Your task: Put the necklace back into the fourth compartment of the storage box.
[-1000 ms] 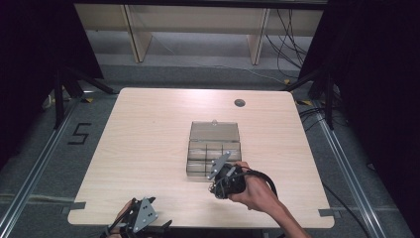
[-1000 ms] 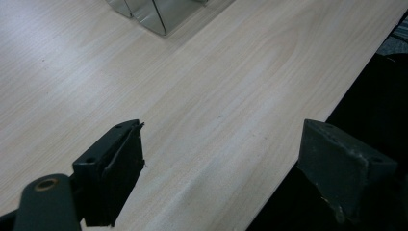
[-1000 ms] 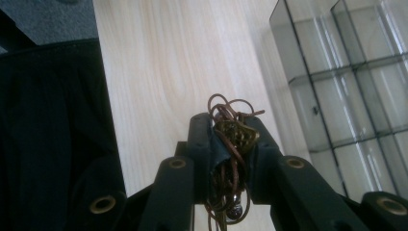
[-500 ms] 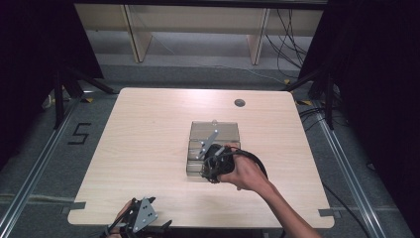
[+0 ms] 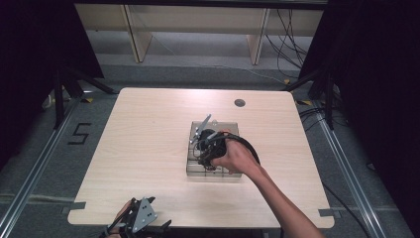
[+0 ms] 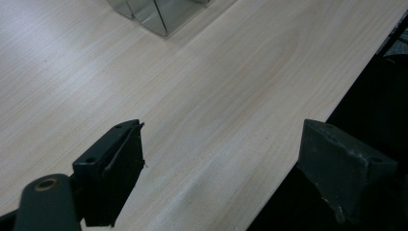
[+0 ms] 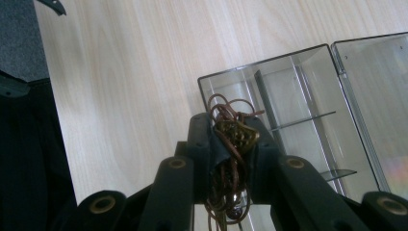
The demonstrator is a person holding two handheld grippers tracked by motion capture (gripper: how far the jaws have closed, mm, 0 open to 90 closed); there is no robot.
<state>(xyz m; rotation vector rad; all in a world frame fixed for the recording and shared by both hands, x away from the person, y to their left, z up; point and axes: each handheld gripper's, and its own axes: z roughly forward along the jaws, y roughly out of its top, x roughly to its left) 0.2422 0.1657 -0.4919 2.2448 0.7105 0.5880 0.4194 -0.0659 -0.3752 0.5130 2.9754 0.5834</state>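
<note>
Right gripper point(image 7: 230, 139), clenched on a tangled brown cord necklace point(image 7: 232, 132), hangs above the clear compartment box point(image 7: 308, 120) on the worktop point(image 5: 148, 134); advise centring over one cell before release; left gripper point(image 6: 221, 168) released, idle.

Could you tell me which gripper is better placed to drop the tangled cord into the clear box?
Right: the right gripper is shut on the cord above the clear box. The left gripper is open at the table's near edge.
</note>
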